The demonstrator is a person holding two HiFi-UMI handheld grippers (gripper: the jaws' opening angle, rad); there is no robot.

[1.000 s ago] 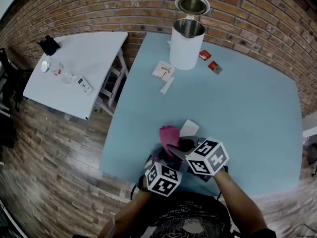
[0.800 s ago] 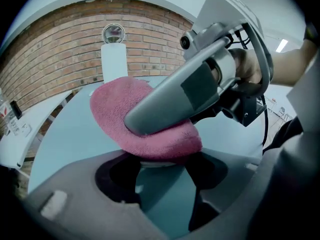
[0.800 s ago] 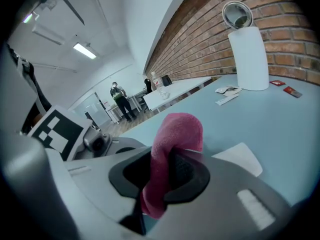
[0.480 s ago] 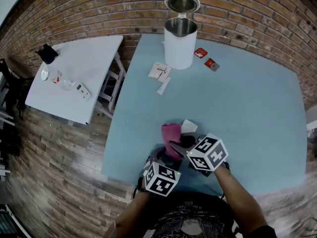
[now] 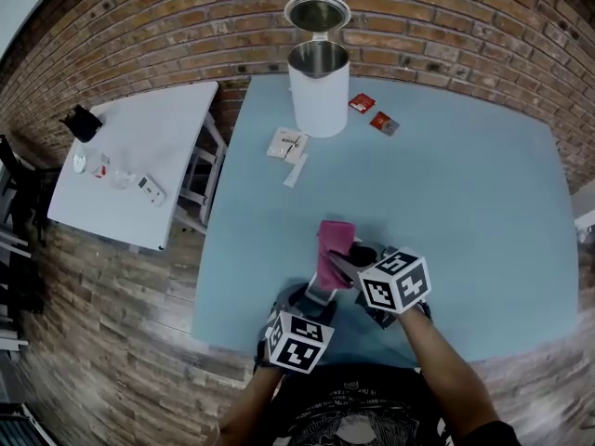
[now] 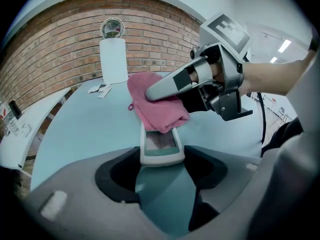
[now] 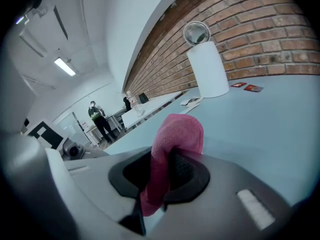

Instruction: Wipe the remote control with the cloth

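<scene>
1. At the far left, a white side table (image 5: 139, 147) stands apart from the main one. The few small items on it are too small to identify.
2. The pale blue table (image 5: 465, 212) carries everything else. Near its far edge, a few papers (image 5: 286, 144) lie just left of the bin.
3. The left gripper (image 6: 161, 165) is closed narrowly on the near end of the remote control (image 6: 161, 143), with one jaw against each long side. The remote points away from the person, close to the table's front edge. It probably lies flat on the table, though the view doesn't show whether it is resting or held just above.
4. A white bin (image 5: 318, 86) stands upright at the far edge against the brick wall, with its round lid (image 5: 318, 12) raised.
5. The pink cloth (image 6: 156, 104) is bunched over the far part of the remote and touches it. The near part, with its greyish window, is bare.
6. Two small red packets (image 5: 363, 102) lie just right of the bin, near each other but apart.
7. The right gripper (image 7: 162, 176) has its jaws clamped on a fold of the cloth, which bulges up past them. In the left gripper view it reaches in from the right and bears down on top of the cloth over the remote. The person's forearm is behind it.
</scene>
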